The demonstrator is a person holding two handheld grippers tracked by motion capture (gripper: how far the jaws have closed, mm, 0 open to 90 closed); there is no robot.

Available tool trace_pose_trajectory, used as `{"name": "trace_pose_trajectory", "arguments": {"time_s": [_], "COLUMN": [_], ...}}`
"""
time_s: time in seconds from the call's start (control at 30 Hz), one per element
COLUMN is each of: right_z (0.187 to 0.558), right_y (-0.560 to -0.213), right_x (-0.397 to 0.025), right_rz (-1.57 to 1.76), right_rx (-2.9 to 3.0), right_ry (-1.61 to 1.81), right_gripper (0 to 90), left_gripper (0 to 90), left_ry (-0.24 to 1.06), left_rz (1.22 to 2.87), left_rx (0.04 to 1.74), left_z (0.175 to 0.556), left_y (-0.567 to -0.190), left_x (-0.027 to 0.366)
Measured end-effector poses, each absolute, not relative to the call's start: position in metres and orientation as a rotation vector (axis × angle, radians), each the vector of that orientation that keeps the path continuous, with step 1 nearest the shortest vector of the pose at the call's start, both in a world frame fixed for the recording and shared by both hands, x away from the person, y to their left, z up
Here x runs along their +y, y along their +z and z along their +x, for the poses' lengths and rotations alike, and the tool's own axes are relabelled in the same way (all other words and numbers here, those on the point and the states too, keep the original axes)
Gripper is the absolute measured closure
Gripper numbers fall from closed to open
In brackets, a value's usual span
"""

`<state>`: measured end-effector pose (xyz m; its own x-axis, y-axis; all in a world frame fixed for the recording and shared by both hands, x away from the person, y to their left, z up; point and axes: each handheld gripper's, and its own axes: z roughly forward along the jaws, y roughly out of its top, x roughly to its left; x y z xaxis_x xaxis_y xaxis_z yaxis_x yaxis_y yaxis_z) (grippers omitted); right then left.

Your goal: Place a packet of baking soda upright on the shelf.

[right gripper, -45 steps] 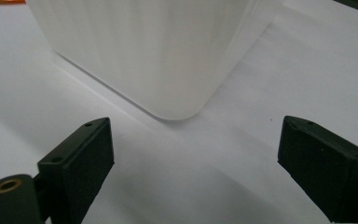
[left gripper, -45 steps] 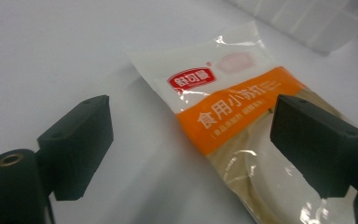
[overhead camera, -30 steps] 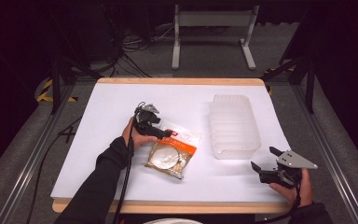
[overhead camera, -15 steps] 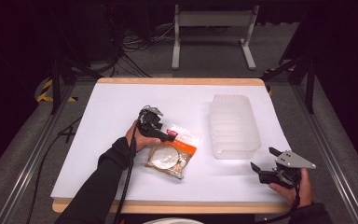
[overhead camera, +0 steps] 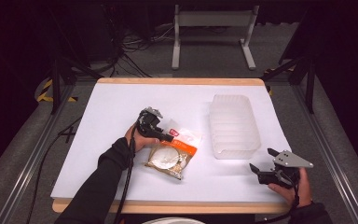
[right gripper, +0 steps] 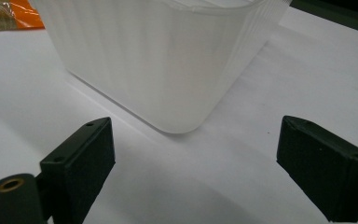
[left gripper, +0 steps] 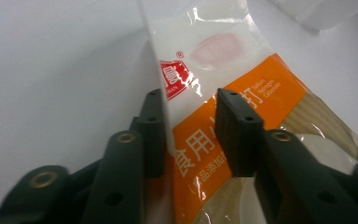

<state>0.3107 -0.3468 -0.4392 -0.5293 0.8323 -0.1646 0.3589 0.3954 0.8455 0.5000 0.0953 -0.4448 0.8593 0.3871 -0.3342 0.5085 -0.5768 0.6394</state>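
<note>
A clear food packet (overhead camera: 172, 156) with an orange band and a white top lies flat on the white table (overhead camera: 112, 116), left of centre. My left gripper (overhead camera: 169, 137) reaches it from the left. In the left gripper view the packet (left gripper: 223, 60) has its upper left edge between the jaws of that gripper (left gripper: 190, 100). The jaws stand narrowly apart, with a gap still showing, so it is open. My right gripper (overhead camera: 262, 160) rests near the table's front right, wide open and holding nothing. In the right gripper view this gripper (right gripper: 196, 135) faces the corner of the tub.
A translucent ribbed plastic tub (overhead camera: 233, 125) stands right of centre, and its near corner (right gripper: 158, 60) lies just ahead of the right jaws. A cable trails from the left gripper off the front edge. Bare white table lies to the left and at the back.
The left gripper has edged slightly forward and right onto the packet's top edge. The right gripper and the tub have not moved.
</note>
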Motion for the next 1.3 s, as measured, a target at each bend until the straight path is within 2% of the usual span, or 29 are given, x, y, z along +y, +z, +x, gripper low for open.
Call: {"name": "trace_pose_trajectory", "arguments": {"time_s": [0.07, 0.17, 0.53, 0.9, 1.3], "right_z": [0.311, 0.312, 0.312, 0.31, 0.31], "right_y": [-0.44, -0.44, -0.441, -0.438, -0.439], "right_x": [-0.346, -0.346, -0.346, -0.348, -0.347], "right_rz": [1.015, 1.011, 1.016, 1.018, 1.02], "right_rx": [2.078, 2.085, 2.087, 2.063, 2.064], "right_ry": [1.041, 1.036, 1.018, 1.034, 1.016], "right_gripper": [11.8, 11.8, 11.8, 11.9, 12.1], "left_gripper": [80.6, 88.7, 89.6, 89.7, 89.7], "left_ry": [-0.195, -0.185, -0.103, 0.049, 0.121], "left_rz": [2.255, 2.248, 2.16, 2.053, 2.023], "left_rx": [0.645, 0.633, 0.547, 0.441, 0.393], "left_z": [0.5, 0.499, 0.479, 0.423, 0.37], "left_y": [-0.445, -0.445, -0.413, -0.37, -0.358], "left_x": [0.095, 0.095, 0.104, 0.131, 0.158]}}
